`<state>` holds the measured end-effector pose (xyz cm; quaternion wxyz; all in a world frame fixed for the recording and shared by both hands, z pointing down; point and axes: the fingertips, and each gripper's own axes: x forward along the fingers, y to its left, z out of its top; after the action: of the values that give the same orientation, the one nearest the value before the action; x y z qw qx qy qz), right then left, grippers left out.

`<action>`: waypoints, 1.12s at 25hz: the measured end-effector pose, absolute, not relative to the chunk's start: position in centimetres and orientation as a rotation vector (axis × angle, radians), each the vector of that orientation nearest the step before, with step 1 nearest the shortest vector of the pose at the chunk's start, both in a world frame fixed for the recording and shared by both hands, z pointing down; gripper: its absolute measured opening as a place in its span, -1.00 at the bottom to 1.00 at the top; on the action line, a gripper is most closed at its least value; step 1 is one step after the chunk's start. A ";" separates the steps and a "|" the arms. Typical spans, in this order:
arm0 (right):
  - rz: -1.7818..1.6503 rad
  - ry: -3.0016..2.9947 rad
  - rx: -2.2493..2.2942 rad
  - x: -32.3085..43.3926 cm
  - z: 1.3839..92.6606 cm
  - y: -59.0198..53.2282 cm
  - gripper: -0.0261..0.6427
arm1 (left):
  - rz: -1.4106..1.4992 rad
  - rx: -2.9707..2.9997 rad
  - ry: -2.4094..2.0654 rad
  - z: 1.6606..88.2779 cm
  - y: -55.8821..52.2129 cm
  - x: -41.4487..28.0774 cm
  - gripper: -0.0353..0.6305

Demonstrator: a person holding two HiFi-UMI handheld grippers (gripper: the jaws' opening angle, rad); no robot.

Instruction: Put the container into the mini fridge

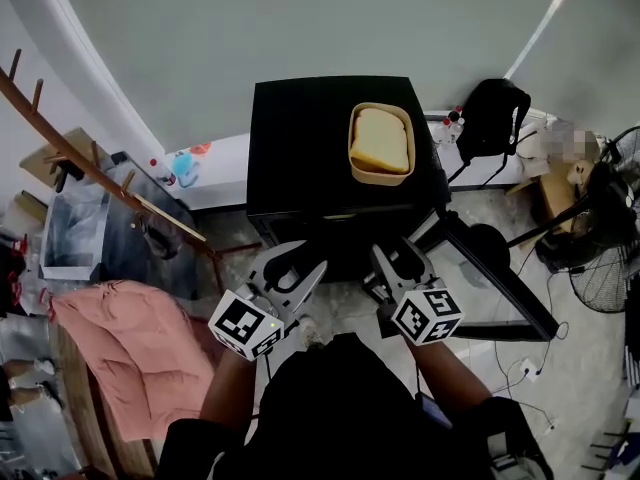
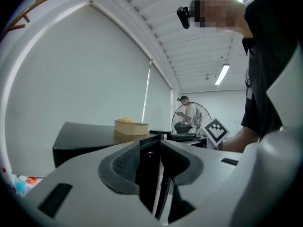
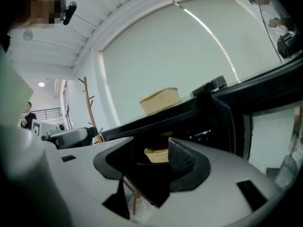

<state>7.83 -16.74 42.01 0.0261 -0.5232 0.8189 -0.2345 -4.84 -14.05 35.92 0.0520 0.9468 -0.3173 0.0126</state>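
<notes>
The flat black top of the mini fridge (image 1: pixel 300 138) carries one thing only, a tan container (image 1: pixel 381 144) with something yellow inside, sitting upright on the right half of the top and well back from the front edge. The fridge stands on a pale, mottled floor (image 1: pixel 585 393), where thin cables (image 1: pixel 528 368) trail at the right and a fan (image 1: pixel 612 268) stands beyond them. At the left, a pink cloth (image 1: pixel 130 353) lies spread over a brown wooden surface (image 1: pixel 85 408).

The fridge (image 1: pixel 300 138) top is glossy black; the container (image 1: pixel 381 144) looks like matt beige plastic; the coat rack (image 1: pixel 90 163) is wood.
</notes>
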 end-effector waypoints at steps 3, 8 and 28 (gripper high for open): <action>-0.690 2.514 -1.611 8.7 40.4 -16.1 -0.21 | 0.072 2.957 -0.935 34.3 -15.4 -3.3 -0.45; -0.713 2.436 -1.602 10.1 38.8 -15.2 -0.25 | 0.149 3.102 -0.892 30.9 -16.8 -0.6 -0.45; -0.812 2.271 -1.609 13.8 38.5 -12.2 -0.27 | 1.354 3.367 -0.780 34.6 -25.3 4.7 -0.45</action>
<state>13.83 -12.18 38.49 0.1209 -0.5508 0.7776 -0.2781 4.71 -25.34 34.59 -0.2811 0.8705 -0.2016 0.3501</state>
